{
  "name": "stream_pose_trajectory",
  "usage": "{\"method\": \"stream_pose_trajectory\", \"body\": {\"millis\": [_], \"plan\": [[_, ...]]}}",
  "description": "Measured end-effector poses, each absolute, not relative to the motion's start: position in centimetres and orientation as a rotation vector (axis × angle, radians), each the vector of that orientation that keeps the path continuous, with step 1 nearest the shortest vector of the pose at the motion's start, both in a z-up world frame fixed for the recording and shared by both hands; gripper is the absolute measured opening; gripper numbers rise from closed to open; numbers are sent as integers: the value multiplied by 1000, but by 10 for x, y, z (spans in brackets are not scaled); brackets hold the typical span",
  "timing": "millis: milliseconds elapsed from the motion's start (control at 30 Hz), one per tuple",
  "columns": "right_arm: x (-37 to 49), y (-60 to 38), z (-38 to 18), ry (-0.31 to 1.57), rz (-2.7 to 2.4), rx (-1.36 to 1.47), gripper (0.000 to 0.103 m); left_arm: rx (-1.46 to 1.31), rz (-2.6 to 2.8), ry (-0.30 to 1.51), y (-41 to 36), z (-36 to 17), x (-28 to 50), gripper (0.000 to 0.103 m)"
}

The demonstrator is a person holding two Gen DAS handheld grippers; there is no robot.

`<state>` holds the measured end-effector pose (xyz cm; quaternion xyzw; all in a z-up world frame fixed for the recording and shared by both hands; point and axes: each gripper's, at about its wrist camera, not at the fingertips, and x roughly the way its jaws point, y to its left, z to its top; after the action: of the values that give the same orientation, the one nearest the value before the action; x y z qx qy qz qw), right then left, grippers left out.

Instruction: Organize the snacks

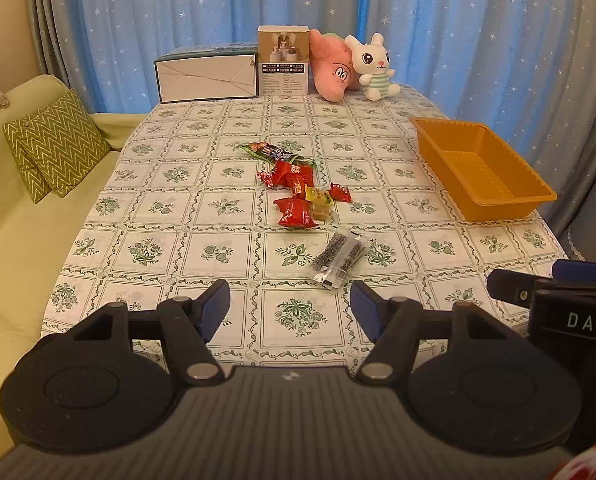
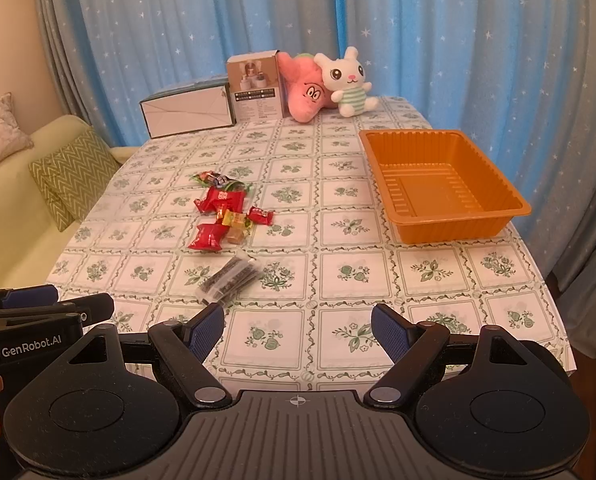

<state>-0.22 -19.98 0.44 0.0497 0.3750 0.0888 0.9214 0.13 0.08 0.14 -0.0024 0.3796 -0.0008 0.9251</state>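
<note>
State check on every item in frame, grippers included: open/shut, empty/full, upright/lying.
left gripper: open, holding nothing
right gripper: open, holding nothing
orange tray: empty, upright on the table
dark clear packet: lying flat, nearest the grippers
red snack packs: loose in a pile, outside the tray
white bunny plush: sitting upright
pink plush: leaning beside the bunny

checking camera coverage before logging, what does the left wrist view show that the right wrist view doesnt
Only the left wrist view shows the left gripper from behind, open, with DAS lettering on the other tool. Only the right wrist view shows the right gripper from behind, open, and GenRobot.AI lettering. Both share the snack pile, the clear packet, the empty orange tray and the plush toys.
</note>
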Motion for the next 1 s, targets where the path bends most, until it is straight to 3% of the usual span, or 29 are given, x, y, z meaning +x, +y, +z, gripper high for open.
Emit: {"method": "stream_pose_trajectory", "body": {"millis": [1000], "plan": [[-1, -198, 3, 771, 182, 100, 81, -2, -10, 778, -2, 5, 3, 64]]}}
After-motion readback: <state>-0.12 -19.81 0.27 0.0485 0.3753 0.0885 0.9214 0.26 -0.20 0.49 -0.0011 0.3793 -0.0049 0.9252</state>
